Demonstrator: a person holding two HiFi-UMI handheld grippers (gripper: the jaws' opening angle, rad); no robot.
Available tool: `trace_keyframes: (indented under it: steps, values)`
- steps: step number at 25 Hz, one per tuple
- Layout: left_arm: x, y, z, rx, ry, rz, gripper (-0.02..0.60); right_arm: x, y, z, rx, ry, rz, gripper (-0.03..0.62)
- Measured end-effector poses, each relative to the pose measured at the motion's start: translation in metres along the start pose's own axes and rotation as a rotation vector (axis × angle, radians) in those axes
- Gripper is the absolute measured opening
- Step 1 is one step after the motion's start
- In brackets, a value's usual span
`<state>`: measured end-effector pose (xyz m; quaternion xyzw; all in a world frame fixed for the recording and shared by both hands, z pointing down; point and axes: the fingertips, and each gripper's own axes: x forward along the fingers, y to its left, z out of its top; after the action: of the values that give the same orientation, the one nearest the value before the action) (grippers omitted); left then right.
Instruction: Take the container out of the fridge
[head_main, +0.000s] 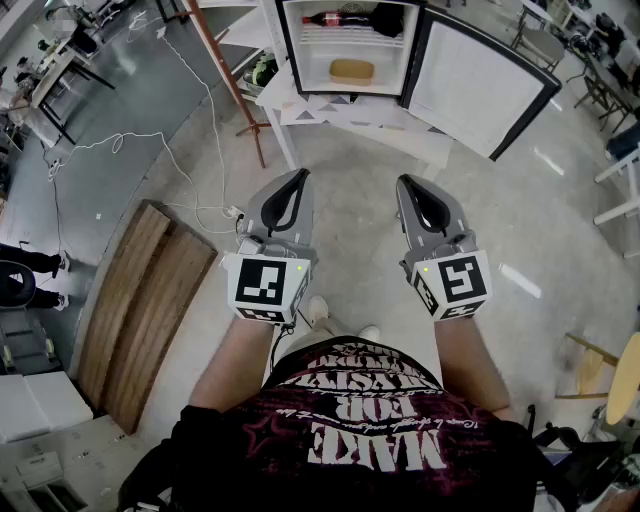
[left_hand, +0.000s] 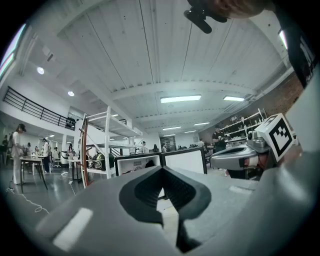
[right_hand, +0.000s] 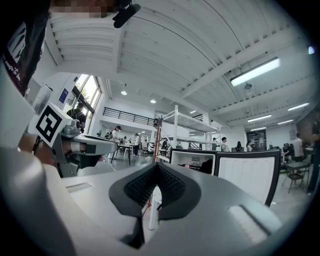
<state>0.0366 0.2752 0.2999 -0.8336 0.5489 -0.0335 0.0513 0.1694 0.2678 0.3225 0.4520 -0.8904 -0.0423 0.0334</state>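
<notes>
A small fridge (head_main: 345, 50) stands open on a white table (head_main: 300, 112) ahead of me. On its lower shelf lies a tan, flat container (head_main: 351, 71); a dark bottle (head_main: 335, 19) lies on the shelf above. My left gripper (head_main: 300, 174) and right gripper (head_main: 404, 181) are held side by side over the floor, well short of the fridge, both shut on nothing. In the left gripper view the jaws (left_hand: 162, 170) meet at the tips, with the fridge (left_hand: 136, 162) far behind. The right gripper view shows the same: jaws (right_hand: 156, 167) closed, fridge (right_hand: 192, 161) distant.
The fridge door (head_main: 478, 85) swings out to the right. A wooden board (head_main: 140, 300) lies on the floor at left, and a white cable (head_main: 205, 110) trails across the concrete. A slanted red-brown pole (head_main: 232, 85) stands left of the table. People and desks are far off.
</notes>
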Motion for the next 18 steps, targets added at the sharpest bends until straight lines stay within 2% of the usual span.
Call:
trace_keyframes:
  steps: [4, 10, 18]
  values:
    - [0.0, 0.001, -0.005, -0.007, 0.013, 0.0, 0.001, -0.001, -0.003, -0.001, 0.003, 0.009, -0.009, 0.023]
    - [0.004, 0.008, -0.008, 0.054, 0.013, -0.007, 0.0, 0.004, -0.009, -0.002, 0.076, 0.0, -0.027, 0.025]
    - [0.022, 0.033, -0.015, 0.033, 0.015, -0.033, 0.002, 0.03, -0.012, -0.002, 0.067, 0.014, -0.049, 0.025]
